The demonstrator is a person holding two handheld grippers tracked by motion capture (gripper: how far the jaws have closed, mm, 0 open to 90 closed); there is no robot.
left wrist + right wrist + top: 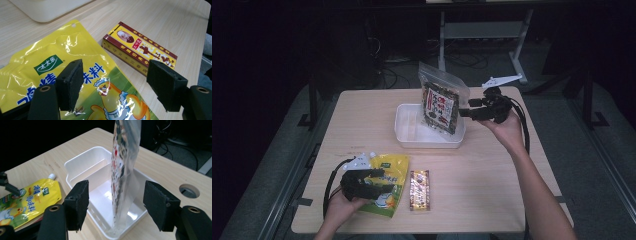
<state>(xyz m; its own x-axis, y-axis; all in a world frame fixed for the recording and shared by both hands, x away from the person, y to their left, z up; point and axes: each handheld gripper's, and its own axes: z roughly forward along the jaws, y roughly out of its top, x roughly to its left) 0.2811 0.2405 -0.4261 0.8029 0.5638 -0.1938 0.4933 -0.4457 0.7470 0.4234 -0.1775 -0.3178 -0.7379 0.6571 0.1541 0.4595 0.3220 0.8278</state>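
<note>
Partly cut off by the frame in the left gripper view, the glossy yellow seasoning pouch [62, 82] lies flat under the left gripper [115, 85], whose jaws are spread wide above it without clasping anything; the pouch's small white spout [51, 176] appears in the right gripper view. Beside the pouch rests one flat yellow-and-maroon printed box [140, 48], apart from it on the wood. Edge-on in the right gripper view, the clear plastic zip bag with a dark printed label [123, 170] blurs into glare, and its contents cannot be read; it stands upright in the single white rectangular plastic tray [82, 165]. The right gripper [116, 205] has its jaws spread to either side of the bag, and whether they touch it cannot be told. Everything sits on a light wooden table [492, 185], with a round cable hole [189, 190] near one corner. Behind it the room is dark, with cables and metal legs on a grey floor.
</note>
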